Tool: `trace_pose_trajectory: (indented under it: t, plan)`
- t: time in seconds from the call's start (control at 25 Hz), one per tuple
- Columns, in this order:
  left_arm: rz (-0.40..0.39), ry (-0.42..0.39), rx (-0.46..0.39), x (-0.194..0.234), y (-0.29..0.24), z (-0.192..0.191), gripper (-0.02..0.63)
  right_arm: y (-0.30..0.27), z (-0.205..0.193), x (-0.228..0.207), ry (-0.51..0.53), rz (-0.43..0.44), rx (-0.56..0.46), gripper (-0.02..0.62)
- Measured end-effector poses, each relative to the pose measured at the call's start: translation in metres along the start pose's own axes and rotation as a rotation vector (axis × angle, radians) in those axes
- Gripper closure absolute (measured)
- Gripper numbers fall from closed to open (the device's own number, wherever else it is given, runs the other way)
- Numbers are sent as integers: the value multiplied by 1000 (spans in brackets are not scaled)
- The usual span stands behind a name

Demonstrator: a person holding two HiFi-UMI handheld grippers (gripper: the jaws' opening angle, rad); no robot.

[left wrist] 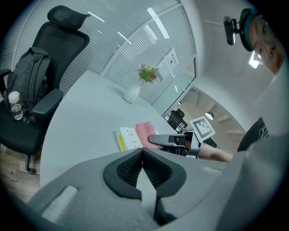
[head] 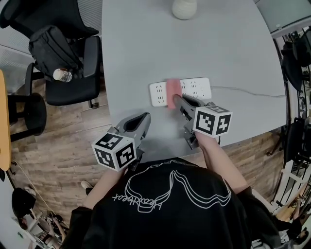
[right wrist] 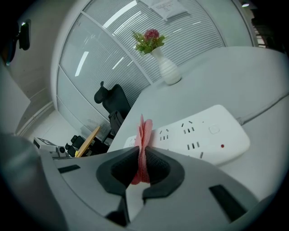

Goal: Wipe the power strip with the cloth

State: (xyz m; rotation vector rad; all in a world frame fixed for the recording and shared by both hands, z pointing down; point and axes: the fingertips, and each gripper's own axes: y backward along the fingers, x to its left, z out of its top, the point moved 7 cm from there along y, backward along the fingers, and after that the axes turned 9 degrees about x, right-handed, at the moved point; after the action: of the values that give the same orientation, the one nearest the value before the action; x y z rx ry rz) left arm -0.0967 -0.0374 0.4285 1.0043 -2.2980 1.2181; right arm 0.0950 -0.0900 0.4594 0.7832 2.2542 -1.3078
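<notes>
A white power strip [head: 192, 89] lies on the grey table [head: 146, 39], its cable running off to the right. A pink cloth [head: 173, 93] lies across its middle, pinched in my right gripper [head: 176, 99], which reaches in from the near side. In the right gripper view the cloth [right wrist: 143, 144] stands up between the shut jaws, over the strip [right wrist: 198, 135]. My left gripper [head: 144, 118] hangs at the table's near edge, left of the strip, jaws together and empty. The left gripper view shows the strip [left wrist: 128, 137] and cloth [left wrist: 145, 132] ahead.
A white vase [head: 184, 8] with flowers stands at the table's far side. A black office chair [head: 73, 73] carrying a backpack [head: 48, 46] and a water bottle [head: 63, 75] is left of the table. Wooden floor lies below the near edge.
</notes>
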Motion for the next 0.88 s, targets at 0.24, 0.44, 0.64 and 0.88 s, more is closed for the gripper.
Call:
trace_pose_trajectory:
  t: [0.24, 0.44, 0.64, 0.88]
  plan:
    - [3, -12, 3, -9, -6, 2, 594, 15, 0, -14, 3, -36, -12, 561]
    - [5, -21, 2, -16, -11, 5, 594, 26, 1, -26, -6, -50, -20, 561]
    - [5, -25, -6, -20, -15, 9, 594, 37, 1, -37, -10, -68, -29, 560]
    - [8, -26, -17, -21, -16, 11, 594, 49, 4, -51, -13, -103, -47, 555]
